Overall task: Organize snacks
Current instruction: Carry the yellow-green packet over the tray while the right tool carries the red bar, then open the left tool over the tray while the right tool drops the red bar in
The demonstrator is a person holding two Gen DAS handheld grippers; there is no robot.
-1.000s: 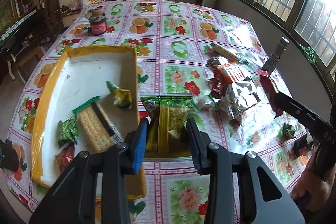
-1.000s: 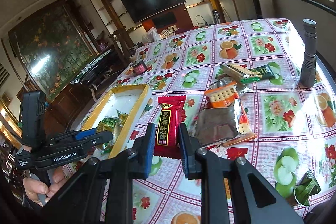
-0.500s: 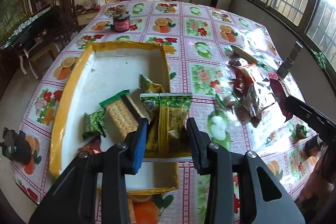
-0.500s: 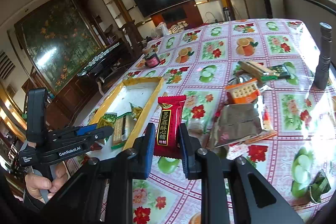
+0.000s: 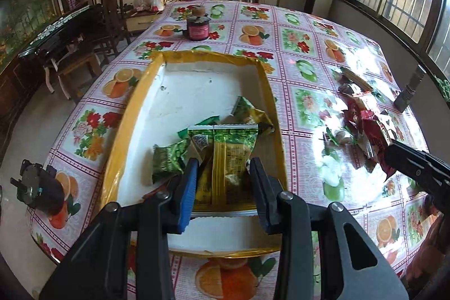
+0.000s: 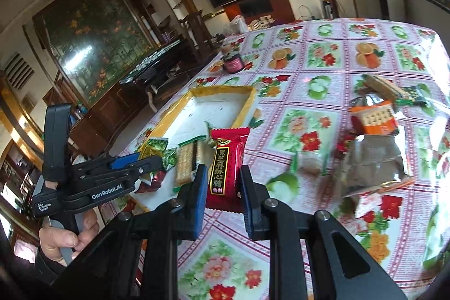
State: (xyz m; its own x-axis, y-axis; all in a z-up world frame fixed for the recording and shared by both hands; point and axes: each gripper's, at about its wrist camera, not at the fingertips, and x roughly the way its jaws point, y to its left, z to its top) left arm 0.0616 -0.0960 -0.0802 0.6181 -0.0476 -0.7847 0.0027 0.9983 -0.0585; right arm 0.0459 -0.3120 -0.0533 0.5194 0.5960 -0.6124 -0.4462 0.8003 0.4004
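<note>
Here, one snack per claw: green-yellow packet [image 5: 225,159], red packet [image 6: 225,162].

A green-and-yellow snack packet [image 5: 227,159] stands upright at centre frame of the left view, pinched between two fingers above the yellow-rimmed white tray [image 5: 126,131]. Inside the tray lie a small green packet [image 5: 168,162] at left and a crumpled green-gold packet [image 5: 250,114] further up. A red candy packet [image 6: 226,162] with gold characters stands upright at centre of the right view, also clamped. More wrappers [image 5: 362,114] lie heaped on the counter at right.
</note>
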